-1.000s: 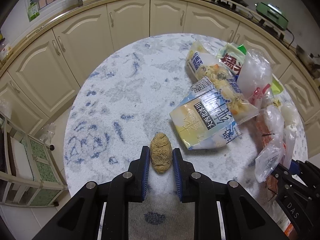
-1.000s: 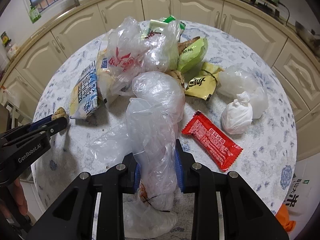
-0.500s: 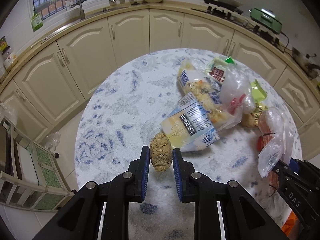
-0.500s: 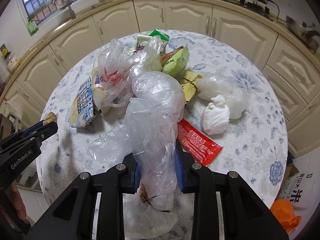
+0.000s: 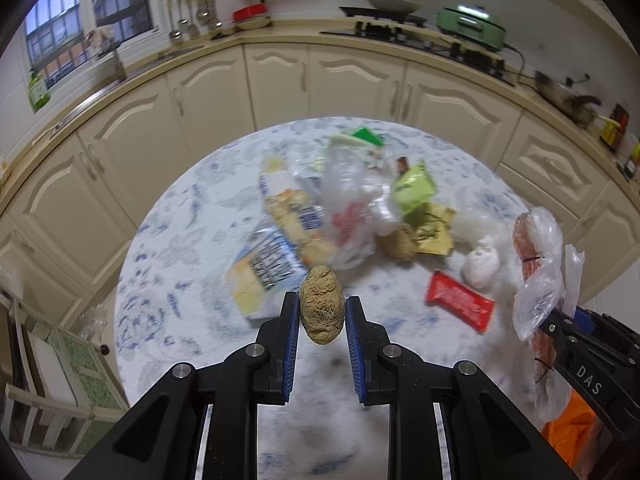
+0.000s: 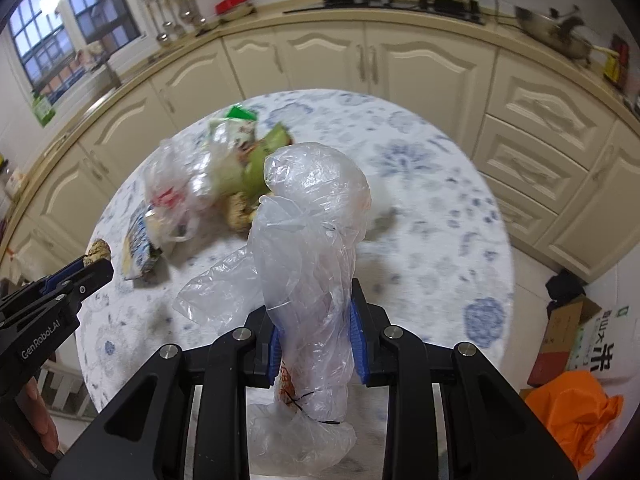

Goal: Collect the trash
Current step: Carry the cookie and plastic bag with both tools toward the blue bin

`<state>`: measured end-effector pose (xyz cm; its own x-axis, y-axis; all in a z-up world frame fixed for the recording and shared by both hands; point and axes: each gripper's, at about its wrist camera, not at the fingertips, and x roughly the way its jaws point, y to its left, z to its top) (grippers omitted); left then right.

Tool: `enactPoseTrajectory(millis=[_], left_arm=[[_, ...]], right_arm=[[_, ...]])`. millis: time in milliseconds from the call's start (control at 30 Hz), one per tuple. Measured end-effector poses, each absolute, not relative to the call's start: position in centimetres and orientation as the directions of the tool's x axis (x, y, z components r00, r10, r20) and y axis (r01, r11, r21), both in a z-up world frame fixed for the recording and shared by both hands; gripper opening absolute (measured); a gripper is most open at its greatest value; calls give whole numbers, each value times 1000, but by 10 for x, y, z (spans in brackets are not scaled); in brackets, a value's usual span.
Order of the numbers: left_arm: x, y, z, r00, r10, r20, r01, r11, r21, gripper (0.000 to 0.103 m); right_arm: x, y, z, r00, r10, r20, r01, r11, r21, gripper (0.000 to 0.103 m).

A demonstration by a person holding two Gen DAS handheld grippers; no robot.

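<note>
1. Gripping a brown crumpled lump [image 5: 321, 309], the left gripper [image 5: 322, 316] is clenching it between its blue pads and holding it in the air above the near part of the round table [image 5: 180, 216].
2. The right gripper [image 6: 316, 334] is squeezing a clear plastic bag [image 6: 312, 248]; the bag is sticking up past the fingers and also hanging below them, above the near edge of the table.
3. The other trash is lying on the table: a pile of wrappers [image 5: 352, 204] is sitting near the middle, a red packet [image 5: 460, 306] is lying on the right side of the pile, and a small white bag [image 5: 480, 266] is sitting just beside the red packet.
4. An orange bag [image 6: 572, 412] is lying on the floor, to the right of the table.
5. The table and the pile are looking blurred in both views.
</note>
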<state>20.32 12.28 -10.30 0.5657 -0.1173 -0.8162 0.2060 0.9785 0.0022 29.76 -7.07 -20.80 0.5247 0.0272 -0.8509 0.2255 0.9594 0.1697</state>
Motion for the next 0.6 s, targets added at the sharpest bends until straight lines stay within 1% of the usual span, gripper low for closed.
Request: enactPoseTrajectory(millis=[300,600], left_arm=[[203,47,-97,548,-211,-809,373,928,11,19],[199,-45,-100,504,-310,-806,540,841,15,19]], right_arm=[[258,-143,-196,534,-97,-840,406,901,154,28],[211,-221,-193,485,-212,-848,589,796,137,28]])
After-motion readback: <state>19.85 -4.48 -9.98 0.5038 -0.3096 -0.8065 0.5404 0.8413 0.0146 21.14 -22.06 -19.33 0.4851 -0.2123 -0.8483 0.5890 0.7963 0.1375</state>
